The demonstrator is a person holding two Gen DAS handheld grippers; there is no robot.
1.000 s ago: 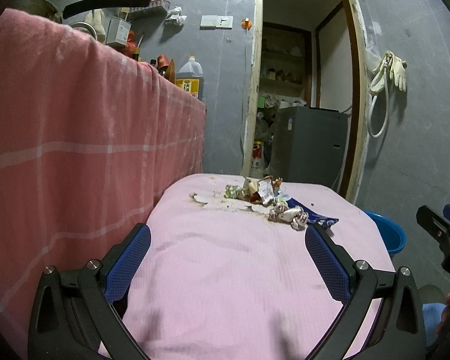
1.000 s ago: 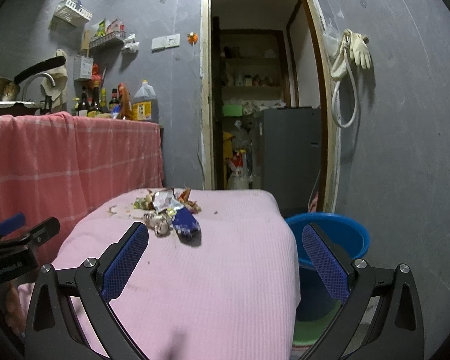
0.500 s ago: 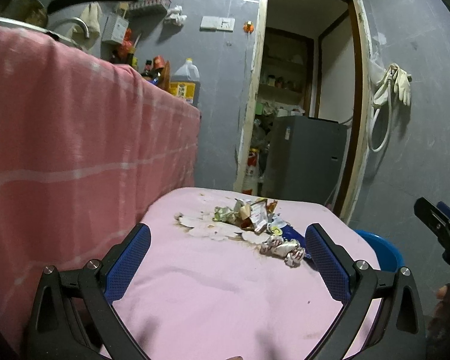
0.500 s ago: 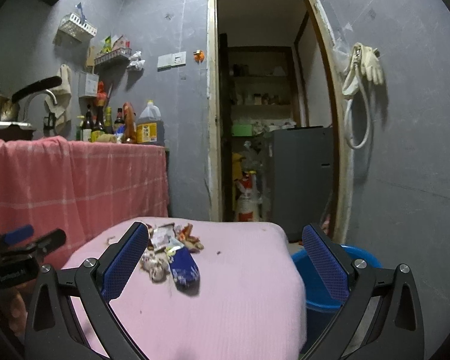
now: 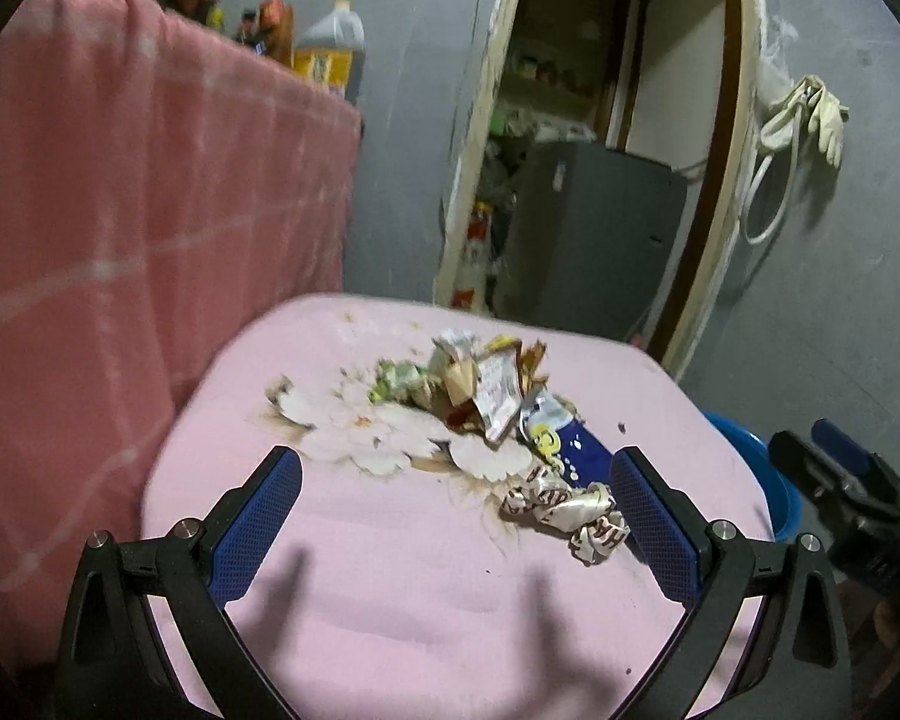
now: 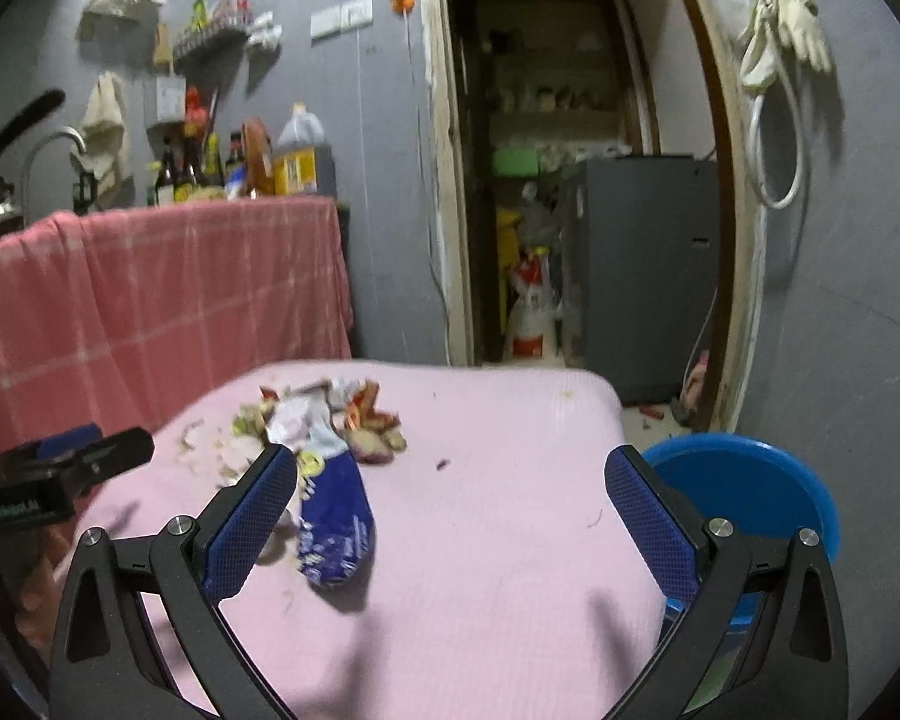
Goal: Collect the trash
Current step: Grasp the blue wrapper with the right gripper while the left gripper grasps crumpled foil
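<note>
Surface: pink-clothed surface (image 5: 390,588) fills the ground ahead of both tongs, its far edge toward a doorway (image 6: 570,180) in a grey wall.
Room: a red checked cloth (image 6: 168,300) drapes a counter to the left of the tongs, with bottles and a yellow-labelled jug (image 6: 300,156) on top; a grey cabinet (image 6: 648,264) stands inside the doorway; pale gloves (image 6: 792,36) hang on the wall to the right.
Bucket: one blue bucket (image 6: 744,492) sits on the floor just beyond the right finger of the right tongs, beside the surface's right edge.
Left tongs: left tongs (image 5: 456,510) hover above the surface, spread wide, gripping nothing.
Right tongs: right tongs (image 6: 450,510) are likewise wide apart and empty, tilted down at the surface.
Trash: one trash pile (image 5: 450,408) lies ahead of the left tongs, between their fingers and toward the right one.
Count: one blue wrapper (image 6: 333,522) just beside the right tongs' left finger; one crumpled brown-and-white wrapper (image 5: 570,510) touching the left tongs' right finger; further scraps too jumbled to count.
</note>
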